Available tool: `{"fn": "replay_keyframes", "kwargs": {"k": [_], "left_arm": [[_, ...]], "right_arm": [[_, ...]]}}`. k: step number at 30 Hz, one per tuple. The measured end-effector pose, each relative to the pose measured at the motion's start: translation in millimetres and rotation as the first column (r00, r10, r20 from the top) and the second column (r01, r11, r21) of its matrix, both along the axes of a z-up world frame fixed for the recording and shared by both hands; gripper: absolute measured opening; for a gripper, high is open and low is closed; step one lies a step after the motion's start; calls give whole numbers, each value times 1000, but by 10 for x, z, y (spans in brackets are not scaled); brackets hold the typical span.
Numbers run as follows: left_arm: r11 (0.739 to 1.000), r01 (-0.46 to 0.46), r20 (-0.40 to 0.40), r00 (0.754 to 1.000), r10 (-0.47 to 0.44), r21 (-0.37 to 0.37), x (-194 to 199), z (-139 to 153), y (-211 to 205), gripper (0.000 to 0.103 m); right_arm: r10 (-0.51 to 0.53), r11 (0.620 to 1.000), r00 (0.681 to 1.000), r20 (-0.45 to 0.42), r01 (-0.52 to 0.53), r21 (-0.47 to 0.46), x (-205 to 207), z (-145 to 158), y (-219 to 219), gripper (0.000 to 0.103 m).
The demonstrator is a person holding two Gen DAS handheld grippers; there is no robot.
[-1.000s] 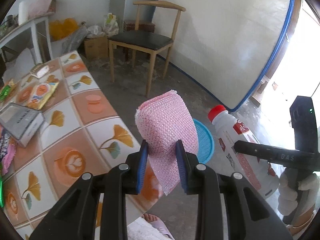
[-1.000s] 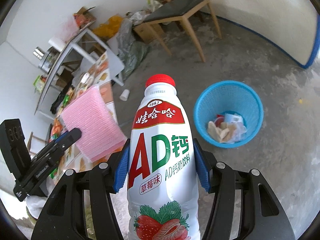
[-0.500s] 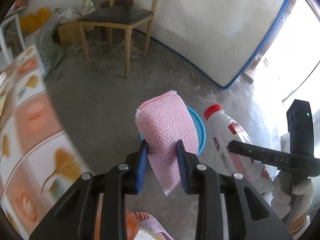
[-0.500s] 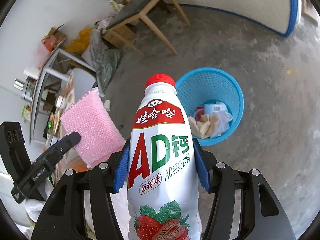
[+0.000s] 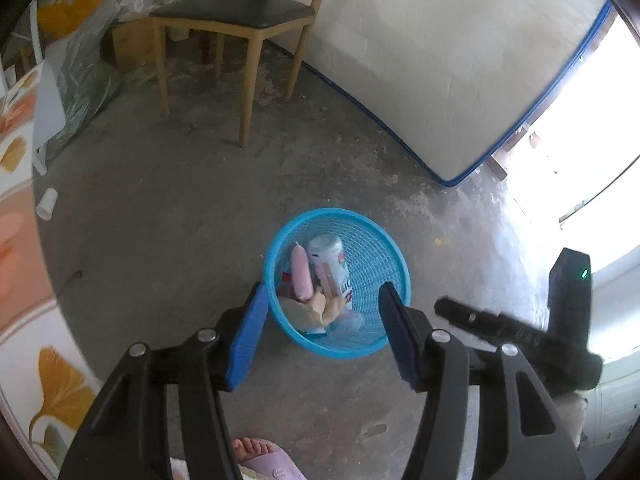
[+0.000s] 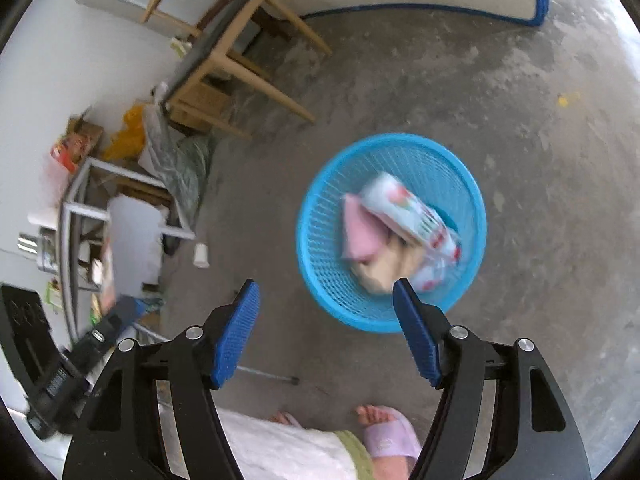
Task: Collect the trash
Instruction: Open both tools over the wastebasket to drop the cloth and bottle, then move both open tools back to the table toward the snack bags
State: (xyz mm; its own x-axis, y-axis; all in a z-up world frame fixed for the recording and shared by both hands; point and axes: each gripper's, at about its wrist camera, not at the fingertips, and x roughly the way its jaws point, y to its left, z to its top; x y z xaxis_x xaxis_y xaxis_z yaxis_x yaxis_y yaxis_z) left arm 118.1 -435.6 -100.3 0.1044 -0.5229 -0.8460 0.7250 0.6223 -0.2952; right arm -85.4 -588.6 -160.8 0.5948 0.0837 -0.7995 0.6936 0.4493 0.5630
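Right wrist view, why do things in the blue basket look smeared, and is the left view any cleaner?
Right wrist view: motion blur smears the white drink bottle in the blue plastic basket. Left wrist view: sharper there, but daylight at right is blown out.

Bottle [image 6: 412, 216] and pink cloth [image 6: 358, 232] in basket [image 6: 320, 276] — motion-blurred, label unreadable.

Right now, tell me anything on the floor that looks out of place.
A white cup lies on its side on the bare floor, left of the blue basket, not in it with the other trash.
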Motion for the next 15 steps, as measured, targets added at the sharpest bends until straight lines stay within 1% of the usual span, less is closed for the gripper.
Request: {"fn": "replay_keyframes", "kwargs": {"k": [4,7,11,13,15], "left_arm": [[1000,-17,-6,1000,16,-27,-13,65,171,56],[998,-26,-7,1000,26,-56,-28,176,312,56],[993,-37,-6,999,37,-112,-72,369,546,56],[988,-49,0,999,49,-148,-99,507,755,57],[983,-61,18,998,65,-171,-123,610,960,58]], "right_arm": [[3,1000,1000,-31,-2,19,-153,-79,116,67],[10,1000,999,-43,-10,10,-250,-23,231,67],[41,998,999,-33,-42,-51,-272,216,383,67],[58,996,998,-13,-58,-69,-241,301,461,67],[87,992,996,21,-85,-96,-172,468,544,68]]}}
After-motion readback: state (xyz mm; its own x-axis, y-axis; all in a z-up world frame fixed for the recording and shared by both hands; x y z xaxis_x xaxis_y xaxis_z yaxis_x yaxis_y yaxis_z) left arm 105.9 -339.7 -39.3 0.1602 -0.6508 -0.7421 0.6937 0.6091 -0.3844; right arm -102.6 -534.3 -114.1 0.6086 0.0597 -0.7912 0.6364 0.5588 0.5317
